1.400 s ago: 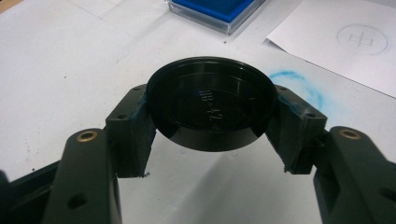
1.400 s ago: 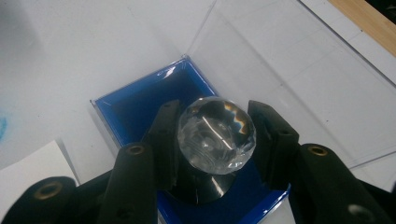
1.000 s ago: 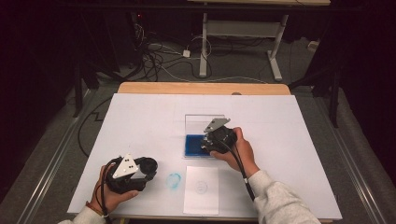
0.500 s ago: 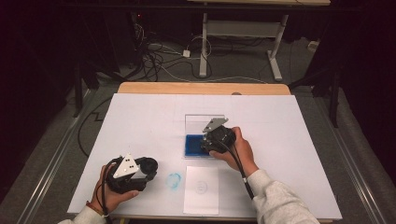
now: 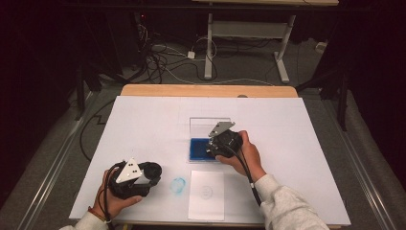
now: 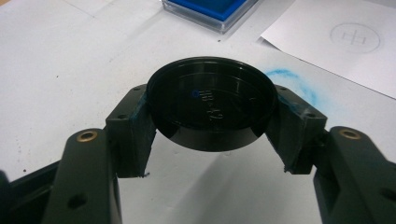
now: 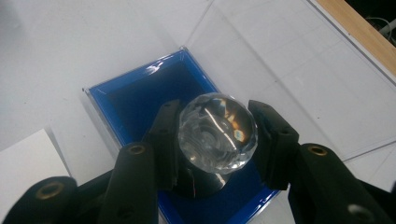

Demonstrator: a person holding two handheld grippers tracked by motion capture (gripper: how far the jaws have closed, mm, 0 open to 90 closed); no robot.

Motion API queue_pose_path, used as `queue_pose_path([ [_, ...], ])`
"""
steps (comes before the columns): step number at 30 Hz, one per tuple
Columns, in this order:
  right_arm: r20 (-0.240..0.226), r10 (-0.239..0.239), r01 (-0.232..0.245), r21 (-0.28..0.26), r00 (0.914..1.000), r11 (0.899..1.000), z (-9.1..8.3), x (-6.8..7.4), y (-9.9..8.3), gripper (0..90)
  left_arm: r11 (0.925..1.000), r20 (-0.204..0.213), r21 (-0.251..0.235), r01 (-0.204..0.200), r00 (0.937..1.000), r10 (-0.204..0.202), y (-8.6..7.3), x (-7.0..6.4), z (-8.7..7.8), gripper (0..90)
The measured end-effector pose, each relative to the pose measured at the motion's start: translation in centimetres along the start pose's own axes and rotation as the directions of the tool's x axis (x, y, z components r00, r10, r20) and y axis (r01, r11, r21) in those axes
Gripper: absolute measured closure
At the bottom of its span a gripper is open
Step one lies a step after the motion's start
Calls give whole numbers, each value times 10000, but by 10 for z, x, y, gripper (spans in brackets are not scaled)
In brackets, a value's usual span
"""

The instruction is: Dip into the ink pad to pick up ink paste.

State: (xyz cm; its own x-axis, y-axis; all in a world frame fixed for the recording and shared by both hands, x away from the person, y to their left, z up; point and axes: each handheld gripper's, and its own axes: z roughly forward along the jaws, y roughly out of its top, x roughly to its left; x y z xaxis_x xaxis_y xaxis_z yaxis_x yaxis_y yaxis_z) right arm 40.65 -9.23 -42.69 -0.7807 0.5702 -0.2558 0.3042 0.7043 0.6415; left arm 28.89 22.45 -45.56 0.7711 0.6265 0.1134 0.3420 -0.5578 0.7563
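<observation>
Stamp work over the blue ink pad, both claws loaded.

My right gripper (image 7: 217, 135) is clamped on a faceted clear knob stamp (image 7: 217, 133), held over the blue ink pad (image 7: 140, 100) in its open clear case (image 5: 209, 125). My left gripper (image 6: 210, 116) pinches a round black cap (image 6: 210, 102) by its rim above the white table (image 5: 143, 124), near a blue ink smudge (image 5: 178, 185) and a printed paper sheet (image 5: 206, 194).
</observation>
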Motion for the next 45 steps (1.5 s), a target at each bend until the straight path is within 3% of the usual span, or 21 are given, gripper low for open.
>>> queue_pose_path([
  [2, -13, 4, -4, -40, 10000, 10000, 0, -1, 0, 573, 10000, -6, 9, -19, 10000, 19, 0, 0, 0, 368],
  [6, -119, 496, -498, -174, 9987, 9986, 1, -5, -2, 574, 10000, 40, 23, -39, 10000, 39, 0, 0, 0, 368],
  [12, 541, -4, 12, -154, 9985, 9999, -3, 8, -4, 573, 10000, 37, 39, -74, 10000, 74, -1, -1, 0, 368],
  [19, 323, 715, -694, -620, 9969, 9957, -7, 2, -10, 574, 10000, 9, 45, -87, 10000, 87, 0, -2, 0, 368],
  [23, 573, 1138, -1035, -1588, 9918, 9819, -23, -6, -12, 573, 10000, -13, 59, -71, 10000, 71, 1, -2, 0, 368],
  [32, -20, 1539, -1480, -2878, 9881, 9462, -67, -22, -17, 573, 9999, -12, 78, -136, 9999, 136, 1, -1, -1, 368],
  [36, -72, 1634, -1568, -3267, 9865, 9320, -86, -27, -20, 573, 9999, 17, 63, -111, 9999, 111, 0, -1, 0, 368],
  [45, -46, 1746, -1648, -3556, 9846, 9200, -107, -31, -30, 573, 9999, 106, 110, -94, 9999, 93, -1, 2, 2, 368],
])
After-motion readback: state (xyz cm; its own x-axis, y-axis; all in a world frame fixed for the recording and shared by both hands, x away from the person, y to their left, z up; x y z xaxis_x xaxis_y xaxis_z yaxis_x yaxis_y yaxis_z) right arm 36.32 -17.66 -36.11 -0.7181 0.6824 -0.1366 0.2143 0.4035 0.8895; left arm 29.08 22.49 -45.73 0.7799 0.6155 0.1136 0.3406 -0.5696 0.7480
